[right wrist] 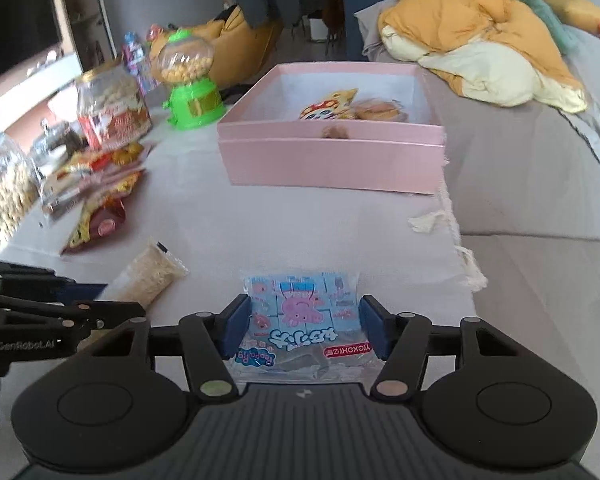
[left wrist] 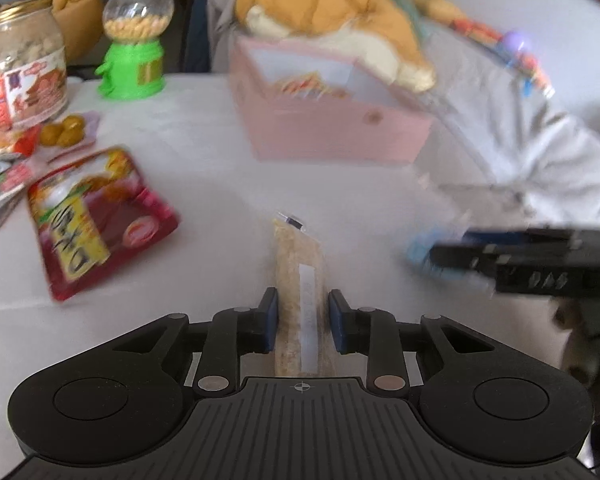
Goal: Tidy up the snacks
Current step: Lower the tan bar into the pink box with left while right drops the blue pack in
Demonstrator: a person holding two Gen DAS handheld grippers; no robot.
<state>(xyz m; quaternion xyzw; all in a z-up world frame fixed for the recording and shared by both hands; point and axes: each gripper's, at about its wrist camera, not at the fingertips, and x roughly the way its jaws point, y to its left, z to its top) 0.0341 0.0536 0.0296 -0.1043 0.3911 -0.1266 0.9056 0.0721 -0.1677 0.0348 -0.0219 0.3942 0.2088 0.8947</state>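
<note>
A narrow clear packet of beige grains [left wrist: 296, 264] runs forward between the blue pads of my left gripper [left wrist: 303, 320], which is shut on its near end. From the right wrist it shows as the same packet [right wrist: 152, 276], slanting over the white tablecloth toward the left gripper [right wrist: 100, 300]. My right gripper [right wrist: 305, 326] is shut on a light blue cartoon-pig snack packet [right wrist: 304, 312], its pads pressing both side edges. The right gripper [left wrist: 440, 258] comes in blurred from the right in the left wrist view. Beyond stands an open pink box [right wrist: 332, 160] with a few snacks inside.
A red snack bag [left wrist: 100, 220] lies to the left, with a pile of more packets [right wrist: 96, 176] behind it. A green gumball dispenser [right wrist: 190, 84] and a labelled jar [right wrist: 112, 108] stand at the back left. A grey sofa with an orange blanket [right wrist: 472, 28] borders the table's right edge.
</note>
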